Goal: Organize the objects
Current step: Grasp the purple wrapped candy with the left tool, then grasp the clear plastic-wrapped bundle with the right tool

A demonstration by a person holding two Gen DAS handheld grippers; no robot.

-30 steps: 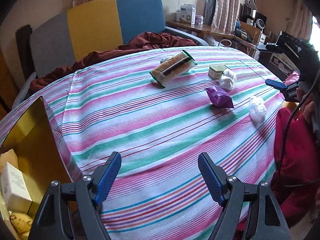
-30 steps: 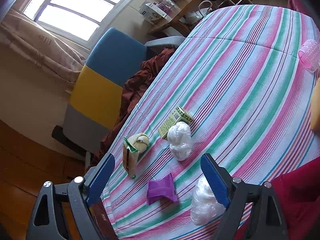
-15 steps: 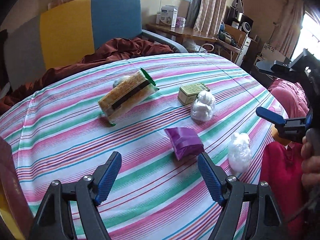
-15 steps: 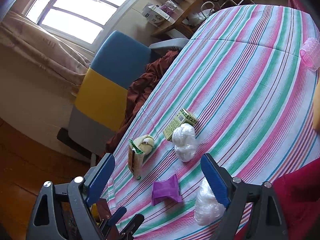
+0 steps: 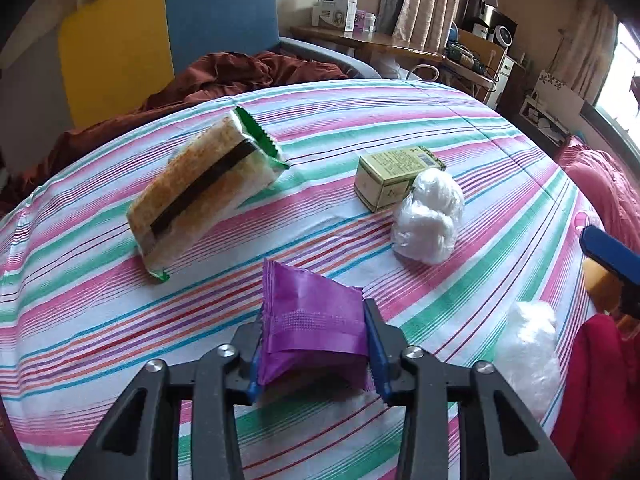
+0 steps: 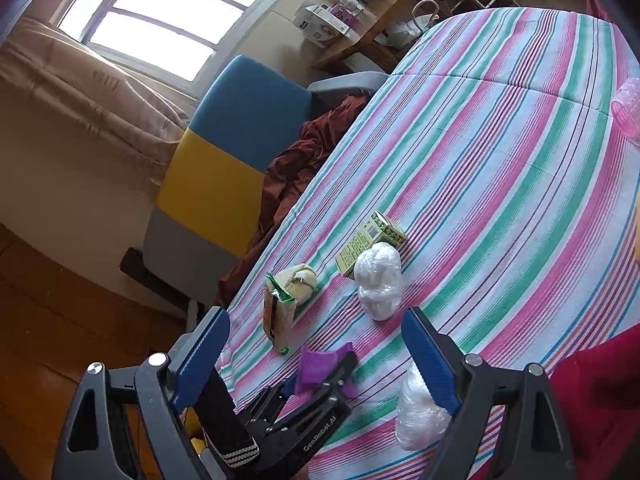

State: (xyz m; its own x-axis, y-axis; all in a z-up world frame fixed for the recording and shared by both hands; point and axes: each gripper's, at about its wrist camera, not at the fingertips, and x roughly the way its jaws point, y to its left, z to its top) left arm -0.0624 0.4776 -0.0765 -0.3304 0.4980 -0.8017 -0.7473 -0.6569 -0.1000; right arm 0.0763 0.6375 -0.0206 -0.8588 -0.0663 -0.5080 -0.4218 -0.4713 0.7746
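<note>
Now that the left gripper (image 5: 312,344) has closed its pads on the purple packet (image 5: 314,320), which lay loose on the striped surface (image 5: 100,320) moments ago, lifting can follow; the right gripper (image 6: 316,356) hangs wide, empty.

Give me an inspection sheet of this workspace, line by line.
Surface: striped cloth over a rounded top, lying flat.
Job's things: purple packet; cracker pack; green box touching a white plastic bundle; second white bundle near the edge.
Clutter: pale lump behind the cracker pack; pink ribbed object at the far edge.
Grippers: left gripper closed on the purple packet; right gripper open, holding nothing.
Cables: white cord by the side desk; none on the cloth.
Surroundings: blue, yellow and grey chair with a brown blanket, wooden desk, window.
</note>
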